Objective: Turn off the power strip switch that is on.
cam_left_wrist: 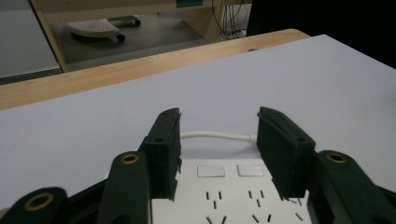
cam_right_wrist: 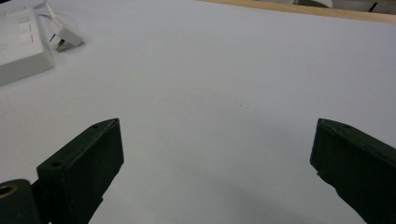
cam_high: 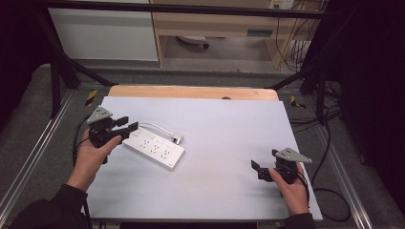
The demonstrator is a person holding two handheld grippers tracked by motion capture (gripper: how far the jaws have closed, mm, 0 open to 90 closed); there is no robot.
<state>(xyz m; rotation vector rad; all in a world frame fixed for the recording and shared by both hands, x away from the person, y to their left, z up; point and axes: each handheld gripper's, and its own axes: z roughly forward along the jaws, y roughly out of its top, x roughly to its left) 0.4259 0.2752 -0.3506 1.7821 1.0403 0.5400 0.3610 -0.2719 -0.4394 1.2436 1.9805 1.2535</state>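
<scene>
- My left gripper [cam_left_wrist: 218,149] straddles the left end of the power strip [cam_high: 154,148] on the worktop [cam_high: 229,143], jaws half-spread, not yet pinching: the end may slip sideways.
- My right gripper [cam_high: 263,168] waits near right, jaws spread, holding nothing.
- The cord [cam_left_wrist: 212,135] beyond could snag.

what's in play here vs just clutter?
In play:
- white power strip, with its cable and plug
- left gripper, jaws either side of the strip's end
- right gripper, jaws wide over bare table

Clutter:
- wooden shelf unit behind
- wheeled base on the floor
</scene>
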